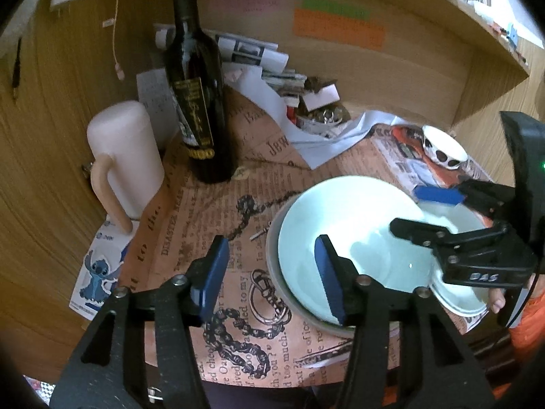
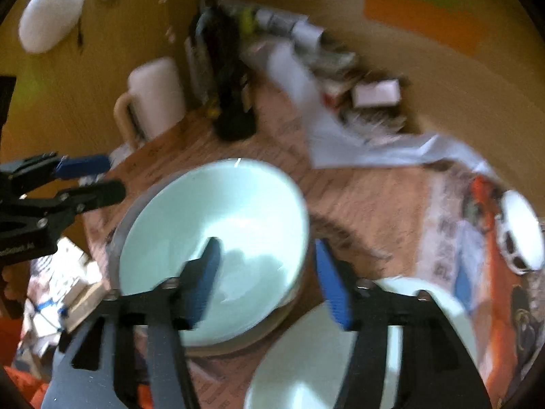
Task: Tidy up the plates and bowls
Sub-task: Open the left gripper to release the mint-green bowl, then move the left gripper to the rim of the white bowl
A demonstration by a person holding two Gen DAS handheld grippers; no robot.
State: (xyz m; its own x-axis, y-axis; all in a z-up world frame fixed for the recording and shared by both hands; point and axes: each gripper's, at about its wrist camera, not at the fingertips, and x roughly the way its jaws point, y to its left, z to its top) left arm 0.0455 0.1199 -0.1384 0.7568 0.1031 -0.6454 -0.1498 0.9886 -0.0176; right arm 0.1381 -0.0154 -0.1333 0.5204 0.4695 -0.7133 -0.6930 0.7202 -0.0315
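A pale green bowl (image 1: 351, 238) sits nested in a grey bowl (image 1: 272, 255) on the newspaper-print cover. My left gripper (image 1: 272, 276) is open and straddles the stack's left rim, one pad outside and one inside, neither pressing. My right gripper (image 2: 269, 281) is open too, astride the right rim of the pale green bowl (image 2: 218, 225); it also shows in the left wrist view as the right gripper (image 1: 422, 211). A white plate (image 2: 306, 358) lies just right of the stack. A small white bowl with black spots (image 2: 521, 235) rests at the far right.
A dark wine bottle (image 1: 197, 102) and a pale lidded jug (image 1: 126, 156) stand at the back left. Crumpled papers and small clutter (image 1: 289, 78) fill the back against the wooden wall. A person's fingers (image 1: 495, 301) show at the right edge.
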